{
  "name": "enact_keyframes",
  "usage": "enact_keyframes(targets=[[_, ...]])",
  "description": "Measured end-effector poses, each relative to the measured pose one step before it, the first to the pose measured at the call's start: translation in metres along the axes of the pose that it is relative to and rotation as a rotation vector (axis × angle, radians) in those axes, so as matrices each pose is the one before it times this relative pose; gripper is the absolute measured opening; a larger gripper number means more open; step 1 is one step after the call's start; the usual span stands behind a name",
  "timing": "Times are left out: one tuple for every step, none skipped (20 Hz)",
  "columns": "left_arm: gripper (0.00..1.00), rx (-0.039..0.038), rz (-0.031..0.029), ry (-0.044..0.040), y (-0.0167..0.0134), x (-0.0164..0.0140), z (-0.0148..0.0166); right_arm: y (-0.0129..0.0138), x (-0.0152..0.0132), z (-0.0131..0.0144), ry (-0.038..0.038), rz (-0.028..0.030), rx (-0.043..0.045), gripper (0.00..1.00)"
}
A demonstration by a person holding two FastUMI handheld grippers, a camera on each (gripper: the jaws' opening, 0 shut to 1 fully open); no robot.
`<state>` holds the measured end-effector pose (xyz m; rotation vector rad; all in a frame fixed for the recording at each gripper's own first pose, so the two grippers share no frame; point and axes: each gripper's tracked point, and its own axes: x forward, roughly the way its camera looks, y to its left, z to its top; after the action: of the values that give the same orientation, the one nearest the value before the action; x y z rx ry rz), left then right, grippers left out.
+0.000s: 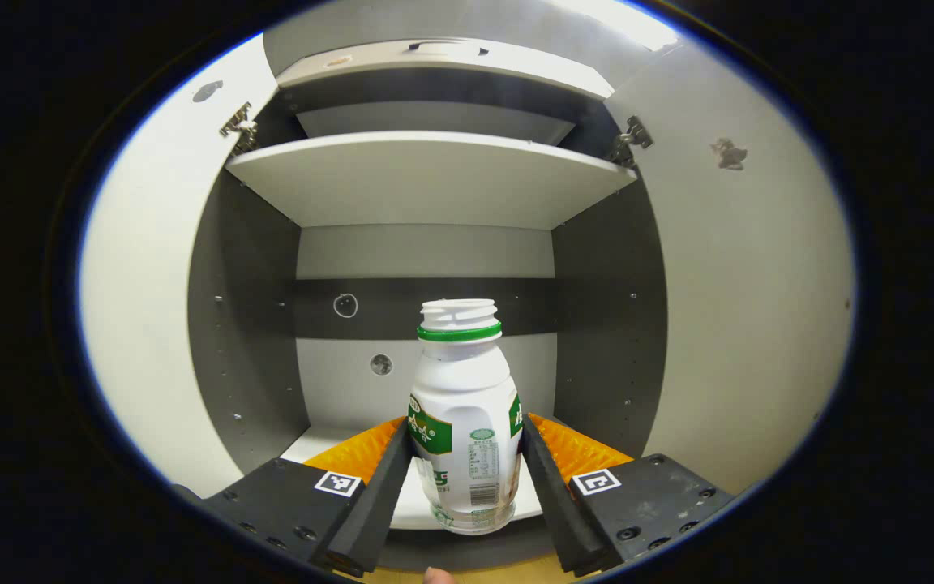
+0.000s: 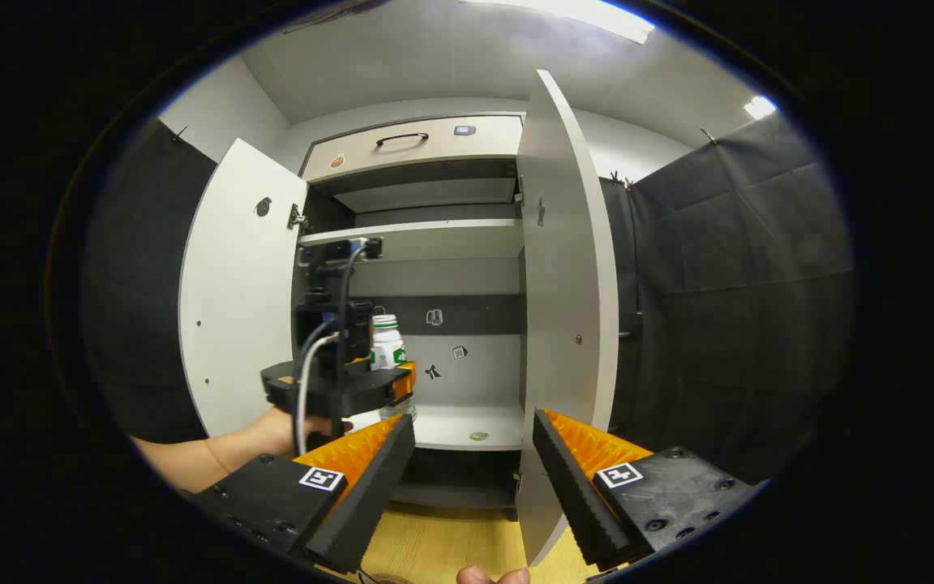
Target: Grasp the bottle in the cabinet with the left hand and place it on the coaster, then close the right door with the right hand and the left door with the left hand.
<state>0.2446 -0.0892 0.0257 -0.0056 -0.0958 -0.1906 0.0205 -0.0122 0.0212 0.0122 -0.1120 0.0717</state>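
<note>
Inside the grey open-doored cabinet (image 1: 216, 324), the left tongs (image 1: 467, 478) straddle the white plastic bottle with green neck ring (image 1: 464, 422) standing on the lower shelf (image 1: 329, 442); fingers look to touch both sides, though a firm grip can't be told. Best approach, prob.: clamp squarely mid-body, lift straight, keep upright w/ no cap on. Right tongs (image 2: 473, 470) hang released near the right door (image 2: 564, 324).

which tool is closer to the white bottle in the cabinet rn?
Left. The left tool has its fingers on either side of the white plastic bottle with green label inside the cabinet. The right tool hangs open outside, near the white right door.
</note>
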Motion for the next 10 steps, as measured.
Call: enact_keyframes(targets=[[0.80,0.00570,0.00328,-0.00139,0.00255,-0.01437,-0.00041,-0.00028,-0.00206,0.00062,-0.00026,-0.00606,-0.00011,0.97],[0.80,0.00021,-0.00133,-0.00154,0.00097,-0.01454,-0.00232,-0.00083,-0.00248,0.00072,-0.00343,-0.00446,0.00008,0.97],[0.80,-0.00539,-0.00038,-0.00082,0.00118,-0.01526,-0.00256,-0.00079,-0.00095,0.00105,-0.00397,-0.00478,-0.00363,0.97],[0.80,-0.00746,-0.00428,0.00051,-0.00166,-0.01532,-0.00351,-0.00157,-0.00181,0.00134,-0.00594,-0.00523,-0.00596,0.97],[0.80,-0.00835,-0.00220,0.00257,-0.00025,-0.01346,-0.00509,-0.00179,-0.00096,0.00025,-0.00407,-0.00569,-0.00447,0.97],[0.80,-0.00567,-0.00031,0.00366,0.00026,-0.01486,-0.00747,-0.00061,-0.00053,0.00115,-0.00487,-0.00293,0.00000,0.97],[0.80,-0.00350,0.00390,0.00683,0.00060,-0.01333,-0.00796,-0.00119,-0.00081,0.00037,-0.00313,-0.00595,-0.00058,0.97],[0.80,-0.00128,0.00796,0.00558,0.00218,-0.01285,-0.00986,-0.00100,-0.00089,0.00036,-0.00396,-0.00454,-0.00080,0.97],[0.80,-0.00092,0.00503,0.00543,0.00081,-0.01326,-0.01030,-0.00032,-0.00083,0.00068,-0.00353,-0.00635,-0.00272,0.97],[0.80,-0.00288,0.00010,0.00388,-0.00086,-0.01172,-0.01109,-0.00059,-0.00102,0.00034,-0.00708,-0.00419,-0.00329,0.97]])
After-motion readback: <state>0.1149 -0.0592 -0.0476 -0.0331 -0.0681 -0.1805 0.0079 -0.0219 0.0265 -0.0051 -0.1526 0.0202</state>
